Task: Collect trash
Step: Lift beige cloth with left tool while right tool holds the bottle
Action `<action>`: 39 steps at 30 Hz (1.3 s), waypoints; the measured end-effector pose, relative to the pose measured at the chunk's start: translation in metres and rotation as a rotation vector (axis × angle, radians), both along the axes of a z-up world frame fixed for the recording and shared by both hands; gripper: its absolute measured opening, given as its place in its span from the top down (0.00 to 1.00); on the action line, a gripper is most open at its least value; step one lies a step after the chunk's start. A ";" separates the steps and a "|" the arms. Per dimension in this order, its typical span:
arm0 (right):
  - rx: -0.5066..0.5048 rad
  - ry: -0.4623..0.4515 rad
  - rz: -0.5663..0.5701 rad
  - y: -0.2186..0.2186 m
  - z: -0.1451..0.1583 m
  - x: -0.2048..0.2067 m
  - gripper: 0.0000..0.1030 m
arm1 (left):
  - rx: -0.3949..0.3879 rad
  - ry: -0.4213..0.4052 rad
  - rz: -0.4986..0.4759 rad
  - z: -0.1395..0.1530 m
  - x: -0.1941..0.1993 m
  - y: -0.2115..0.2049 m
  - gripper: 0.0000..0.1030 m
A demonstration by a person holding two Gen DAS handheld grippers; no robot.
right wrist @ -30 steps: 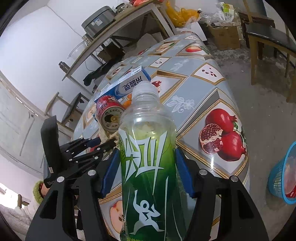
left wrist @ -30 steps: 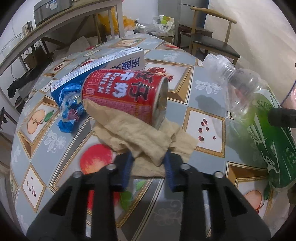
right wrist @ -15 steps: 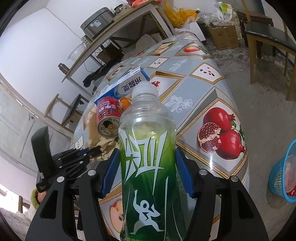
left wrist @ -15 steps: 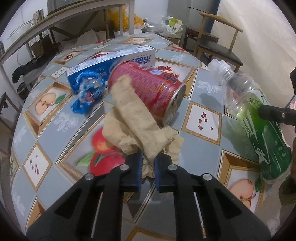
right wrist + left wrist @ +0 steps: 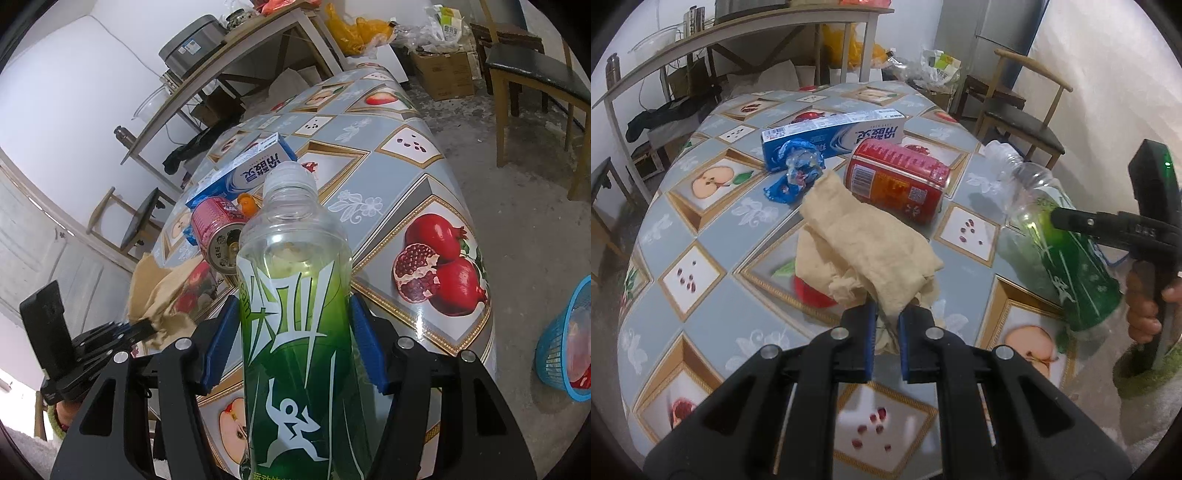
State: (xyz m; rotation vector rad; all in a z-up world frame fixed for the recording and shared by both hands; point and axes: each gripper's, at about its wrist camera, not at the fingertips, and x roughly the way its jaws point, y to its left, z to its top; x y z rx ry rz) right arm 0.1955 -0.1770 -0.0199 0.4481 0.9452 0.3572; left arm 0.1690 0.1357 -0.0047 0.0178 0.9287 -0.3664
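Observation:
My left gripper (image 5: 885,341) is shut on a crumpled beige paper napkin (image 5: 871,251) and holds it lifted above the table (image 5: 701,266). My right gripper (image 5: 293,347) is shut on an empty green plastic bottle (image 5: 295,332), held above the table's edge; the bottle also shows in the left wrist view (image 5: 1060,243). A red drink can (image 5: 897,184) lies on its side behind the napkin. A blue toothpaste box (image 5: 831,138) and a crumpled blue wrapper (image 5: 794,175) lie further back. The napkin (image 5: 155,295) and the can (image 5: 218,236) also show in the right wrist view.
A blue trash basket (image 5: 565,343) stands on the floor to the right of the table. A wooden chair (image 5: 1019,114) stands beyond the table's right side. A shelf rack (image 5: 731,40) with clutter stands behind. A small orange scrap (image 5: 246,204) lies by the can.
My left gripper has closed on the napkin and lifted it back away from the can. The can has rolled a little. My right gripper holds the bottle nearly still.

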 end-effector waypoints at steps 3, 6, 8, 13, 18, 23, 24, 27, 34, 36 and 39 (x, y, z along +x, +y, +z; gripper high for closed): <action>-0.019 0.008 0.008 0.003 0.002 0.000 0.43 | -0.023 0.011 0.000 0.001 -0.006 0.002 0.92; -0.075 0.059 0.039 0.011 0.002 0.004 0.42 | -0.037 0.032 -0.005 -0.003 -0.010 -0.001 0.92; -0.114 0.093 0.060 0.016 0.002 0.005 0.42 | -0.039 0.054 -0.010 -0.011 -0.011 -0.004 0.92; -0.181 0.144 0.103 0.025 0.002 0.009 0.39 | -0.025 0.080 -0.014 -0.026 -0.016 -0.012 0.92; -0.217 0.161 0.130 0.028 0.008 0.014 0.32 | -0.019 0.083 -0.018 -0.032 -0.019 -0.014 0.92; -0.164 0.202 0.154 0.029 0.002 0.027 0.31 | -0.014 0.081 -0.023 -0.033 -0.018 -0.016 0.92; -0.155 0.208 0.161 0.030 0.000 0.030 0.31 | -0.015 0.081 -0.023 -0.033 -0.019 -0.016 0.92; -0.116 0.236 0.180 0.032 -0.006 0.038 0.31 | -0.021 0.084 -0.023 -0.033 -0.017 -0.018 0.92; -0.035 0.282 0.191 0.034 -0.015 0.053 0.34 | -0.022 0.083 -0.022 -0.034 -0.017 -0.020 0.92; -0.036 0.274 0.185 0.035 -0.015 0.052 0.34 | -0.020 0.081 -0.021 -0.034 -0.016 -0.021 0.92; -0.037 0.257 0.166 0.034 -0.013 0.048 0.34 | -0.016 0.076 -0.020 -0.034 -0.015 -0.023 0.92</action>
